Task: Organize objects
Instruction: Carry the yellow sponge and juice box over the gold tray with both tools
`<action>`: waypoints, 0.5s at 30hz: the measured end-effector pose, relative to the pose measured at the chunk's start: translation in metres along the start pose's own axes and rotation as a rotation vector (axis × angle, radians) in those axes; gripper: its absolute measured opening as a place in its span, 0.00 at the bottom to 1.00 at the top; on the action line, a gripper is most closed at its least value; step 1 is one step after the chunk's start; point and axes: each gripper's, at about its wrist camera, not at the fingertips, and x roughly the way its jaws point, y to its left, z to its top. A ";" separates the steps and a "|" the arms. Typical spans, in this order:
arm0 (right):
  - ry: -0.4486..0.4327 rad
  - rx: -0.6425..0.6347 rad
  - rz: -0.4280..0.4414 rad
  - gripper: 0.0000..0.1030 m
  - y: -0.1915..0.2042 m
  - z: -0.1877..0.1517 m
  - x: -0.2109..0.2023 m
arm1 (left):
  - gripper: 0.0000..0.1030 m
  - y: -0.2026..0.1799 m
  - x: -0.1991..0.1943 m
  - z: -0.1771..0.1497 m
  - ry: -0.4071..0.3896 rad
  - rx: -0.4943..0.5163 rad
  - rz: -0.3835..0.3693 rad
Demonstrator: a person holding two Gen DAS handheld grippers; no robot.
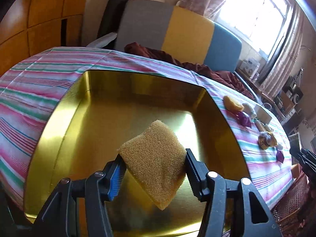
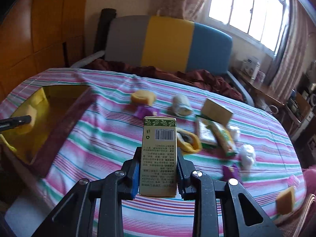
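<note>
Firstly, left gripper [image 1: 153, 169]: jaws clamped on a tan sponge [image 1: 155, 162], held tilted above the floor of a gold-lined tin box [image 1: 83, 106] (its maroon outer wall shows only in the right wrist view). Right gripper [image 2: 158, 174]: jaws clamped on an upright olive carton [image 2: 159, 156], barcode face toward the camera, held above the striped bedsheet [image 2: 102, 150].

Beyond the carton, loose on the sheet: yellow roll [image 2: 142, 97], purple wrapper [image 2: 145, 111], white bundle [image 2: 181, 105], tan cardboard box [image 2: 216, 111], green packet [image 2: 223, 138], second sponge [image 2: 285, 199] near the right edge. The left view shows only a few of these, small and far right. The right view shows the left gripper's tip at the box, far left. Behind: a grey, yellow and blue headboard [image 2: 167, 41].
</note>
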 end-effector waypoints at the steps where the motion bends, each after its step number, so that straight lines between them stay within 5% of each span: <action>1: -0.004 -0.004 0.016 0.30 0.008 0.002 -0.001 | 0.55 0.003 0.000 0.001 0.001 -0.003 0.008; 15: -0.033 -0.088 0.264 0.30 0.127 0.036 -0.002 | 0.57 0.039 0.005 0.007 -0.004 -0.031 0.138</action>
